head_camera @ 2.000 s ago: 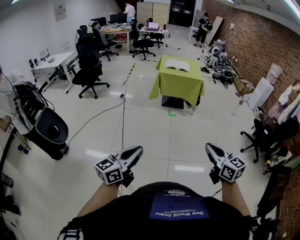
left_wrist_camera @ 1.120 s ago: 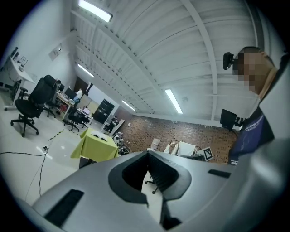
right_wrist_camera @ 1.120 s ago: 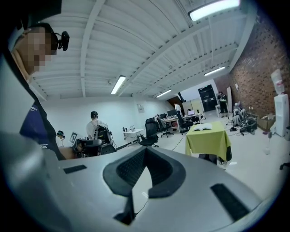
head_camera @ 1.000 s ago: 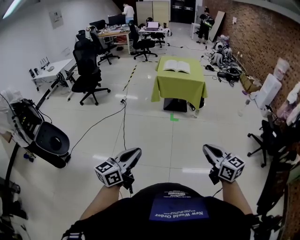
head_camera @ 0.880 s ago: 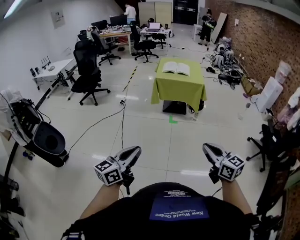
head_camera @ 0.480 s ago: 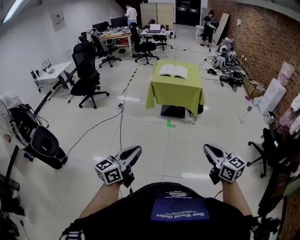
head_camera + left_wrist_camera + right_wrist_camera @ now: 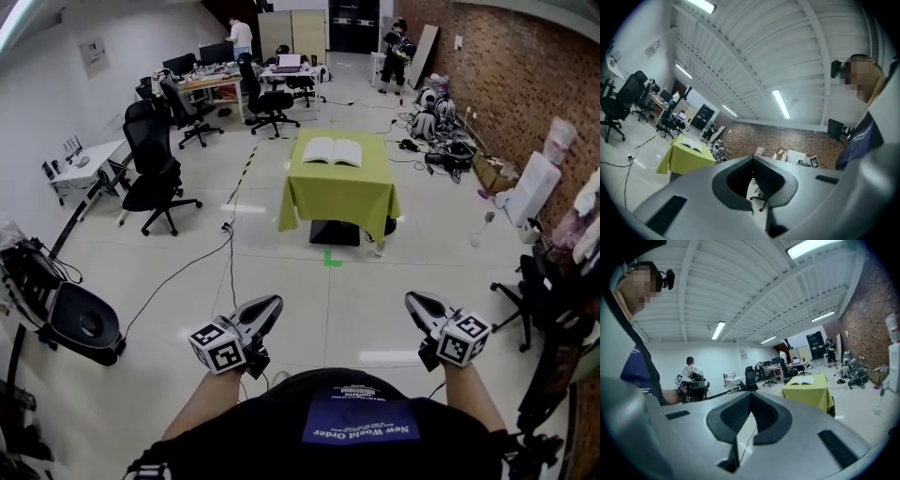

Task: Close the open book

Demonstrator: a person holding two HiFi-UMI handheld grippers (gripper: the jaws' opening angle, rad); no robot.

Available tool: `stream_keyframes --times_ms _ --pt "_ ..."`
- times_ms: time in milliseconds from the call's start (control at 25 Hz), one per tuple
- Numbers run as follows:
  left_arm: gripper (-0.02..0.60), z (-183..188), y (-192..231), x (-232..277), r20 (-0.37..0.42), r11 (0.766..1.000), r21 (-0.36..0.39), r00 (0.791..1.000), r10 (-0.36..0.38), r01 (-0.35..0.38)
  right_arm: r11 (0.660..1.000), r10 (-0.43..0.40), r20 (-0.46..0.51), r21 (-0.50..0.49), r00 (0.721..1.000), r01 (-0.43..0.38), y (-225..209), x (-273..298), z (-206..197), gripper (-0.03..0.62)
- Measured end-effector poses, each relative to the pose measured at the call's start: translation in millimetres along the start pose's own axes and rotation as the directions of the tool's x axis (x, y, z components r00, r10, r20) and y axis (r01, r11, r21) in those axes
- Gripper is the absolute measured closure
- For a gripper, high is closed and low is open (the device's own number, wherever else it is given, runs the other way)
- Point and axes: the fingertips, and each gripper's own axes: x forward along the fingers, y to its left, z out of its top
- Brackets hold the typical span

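Note:
An open book [image 7: 333, 151] lies flat, pages up, on a small table under a green cloth [image 7: 334, 197], far ahead across the room. My left gripper [image 7: 273, 304] and right gripper [image 7: 412, 301] are held low in front of my body, side by side and well short of the table. Both are shut with nothing between their jaws. In the left gripper view the book [image 7: 692, 146] shows small at the left beyond the shut left gripper [image 7: 752, 159]. In the right gripper view the book [image 7: 804, 379] lies right of the shut right gripper [image 7: 749, 394].
A black cable [image 7: 211, 264] runs over the white floor at the left. Black office chairs [image 7: 155, 178] and desks [image 7: 80, 159] stand left and behind the table. Bags and boxes [image 7: 450, 150] line the brick wall on the right. A black round device [image 7: 80, 323] sits at the near left. People [image 7: 242, 36] stand far back.
The green table with the book has come nearer and lower in the head view. Both grippers keep their place in front of me and stay shut.

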Motion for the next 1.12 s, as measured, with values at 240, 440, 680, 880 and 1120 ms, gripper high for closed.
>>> stream_keyframes --times_ms 240,440,680,880,1120 --pt "0.575 41.1 65.9 12.9 -0.012 0.998 0.024 0.998 -0.061 0.061 0.999 -0.029 0.035 -0.015 0.999 0.029 -5.0 75.7 29.9 0.608" --pt "0.575 74.8 130.6 3.8 -0.022 0.996 0.042 0.997 -0.075 0.076 0.999 -0.046 0.060 -0.001 0.997 0.046 -6.6 144.9 48.9 0.608" --pt "0.575 91.4 197.2 6.7 -0.039 0.994 0.021 0.994 -0.104 0.104 0.998 -0.063 0.054 0.011 0.997 0.062 -11.2 215.8 46.8 0.608" --pt "0.575 95.1 227.0 33.0 -0.042 0.994 -0.006 0.993 -0.110 0.110 0.998 -0.056 0.042 0.008 0.998 0.055 -33.5 246.5 51.5 0.608" --pt "0.575 102.3 251.3 74.5 -0.057 0.998 0.000 0.996 -0.065 0.065 0.999 -0.027 0.050 0.032 0.998 0.025 -87.3 273.9 63.9 0.608"
